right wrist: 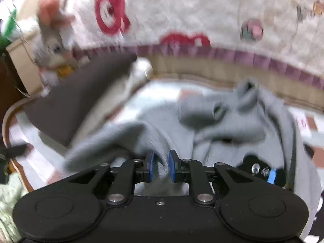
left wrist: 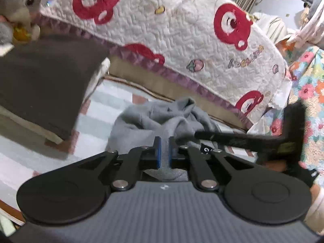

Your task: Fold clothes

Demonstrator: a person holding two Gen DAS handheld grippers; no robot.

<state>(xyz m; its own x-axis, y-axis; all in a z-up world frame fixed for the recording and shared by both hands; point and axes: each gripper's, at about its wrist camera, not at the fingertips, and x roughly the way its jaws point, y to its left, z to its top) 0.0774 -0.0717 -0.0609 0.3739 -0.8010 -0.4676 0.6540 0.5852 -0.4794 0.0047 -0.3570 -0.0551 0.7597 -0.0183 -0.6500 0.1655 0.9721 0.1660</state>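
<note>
A crumpled grey garment (left wrist: pixel 154 119) lies bunched on a pale striped sheet (left wrist: pixel 95 111). My left gripper (left wrist: pixel 165 151) is shut on a fold of it, with grey cloth pinched between the blue pads. In the right wrist view the same grey garment (right wrist: pixel 232 125) fills the middle, with a sleeve opening showing. My right gripper (right wrist: pixel 161 166) has a ridge of this cloth squeezed between its pads. The right gripper (left wrist: pixel 263 139) shows as a blurred black shape in the left wrist view. The left gripper (right wrist: pixel 263 172) shows low on the right in the right wrist view, half wrapped in cloth.
A folded dark brown cloth (left wrist: pixel 46 85) lies to the left. Behind it sits a grey plush rabbit (left wrist: pixel 18 6). A white quilt with red bears (left wrist: pixel 172 30) stands as a wall along the back. Floral fabric (left wrist: pixel 309 93) lies at the right.
</note>
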